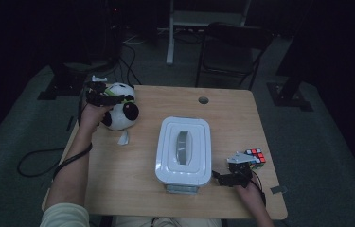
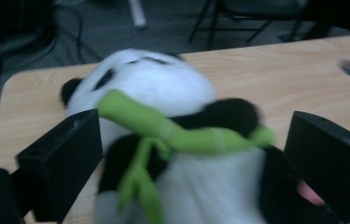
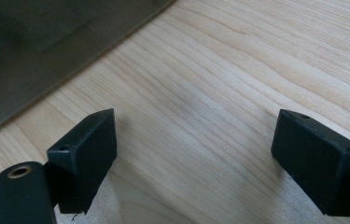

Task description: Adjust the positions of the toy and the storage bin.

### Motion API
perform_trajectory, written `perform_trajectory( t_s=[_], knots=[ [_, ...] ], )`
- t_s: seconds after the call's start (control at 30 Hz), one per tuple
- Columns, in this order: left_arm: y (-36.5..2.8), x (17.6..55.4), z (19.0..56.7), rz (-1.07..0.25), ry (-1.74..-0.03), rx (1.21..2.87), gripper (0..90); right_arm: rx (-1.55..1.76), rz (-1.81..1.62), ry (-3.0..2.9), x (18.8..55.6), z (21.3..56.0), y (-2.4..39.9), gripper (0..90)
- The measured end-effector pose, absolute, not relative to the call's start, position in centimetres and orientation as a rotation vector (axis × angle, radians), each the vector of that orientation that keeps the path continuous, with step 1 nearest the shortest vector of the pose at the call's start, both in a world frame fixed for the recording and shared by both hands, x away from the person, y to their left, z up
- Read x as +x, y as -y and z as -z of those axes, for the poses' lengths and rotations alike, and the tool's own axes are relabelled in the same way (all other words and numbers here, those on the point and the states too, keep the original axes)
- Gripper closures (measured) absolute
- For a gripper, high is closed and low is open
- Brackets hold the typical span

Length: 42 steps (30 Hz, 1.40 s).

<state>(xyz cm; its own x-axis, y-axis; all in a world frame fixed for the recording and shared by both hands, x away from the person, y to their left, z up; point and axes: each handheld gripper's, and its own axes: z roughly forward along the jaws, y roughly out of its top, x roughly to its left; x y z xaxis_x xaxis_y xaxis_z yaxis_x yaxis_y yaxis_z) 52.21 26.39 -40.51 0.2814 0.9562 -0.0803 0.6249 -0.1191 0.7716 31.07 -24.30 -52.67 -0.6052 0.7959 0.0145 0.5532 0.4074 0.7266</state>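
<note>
- Straddling the panda plush (image 2: 163,140), the left claw (image 1: 100,98) is seen at the far left corner of the surface (image 1: 132,189); its jaws stand wide apart either side of the toy, whether a pad touches it cannot be told.
- Panda plush: white and black, a green bamboo stalk (image 2: 182,133) held across its chest.
- Right claw (image 1: 232,177): jaws apart, nothing between them, low over bare wood at the near right.
- White lidded box (image 1: 183,151): placed at centre.
- Puzzle cube (image 1: 256,158): just beyond the right claw.
</note>
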Motion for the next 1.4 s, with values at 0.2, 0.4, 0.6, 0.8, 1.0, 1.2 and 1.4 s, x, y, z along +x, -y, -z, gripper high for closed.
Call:
perform_trajectory(
  t_s=[0.2,0.4,0.6,0.8,1.0,1.2,1.4],
  knots=[
    [-26.3,54.5,42.0,-0.515,-1.558,1.831,15.9,1.168,-1.018,-2.335,31.1,52.7,24.3,13.7],
    [-25.8,54.6,42.7,-0.438,-1.542,1.875,28.3,1.164,-1.012,-2.334,31.1,52.7,24.3,13.7],
    [-24.9,53.4,41.8,-0.526,-1.451,1.927,71.9,1.167,-1.015,-2.334,31.1,52.7,24.3,13.8],
    [-23.9,51.2,40.2,-0.44,-1.233,2.023,75.5,1.171,-1.031,-2.336,31.1,52.7,24.5,13.8],
    [-23.0,49.0,39.1,-0.312,-1.019,2.124,75.4,1.165,-1.013,-2.334,31.1,52.7,24.3,13.8],
    [-22.1,47.5,39.4,-0.244,-0.772,2.219,75.1,1.174,-1.025,-2.332,31.1,52.7,24.4,13.8],
    [-21.1,47.4,40.7,-0.186,-0.661,2.241,74.8,1.174,-1.026,-2.332,31.1,52.7,24.4,13.8]
  ],
)
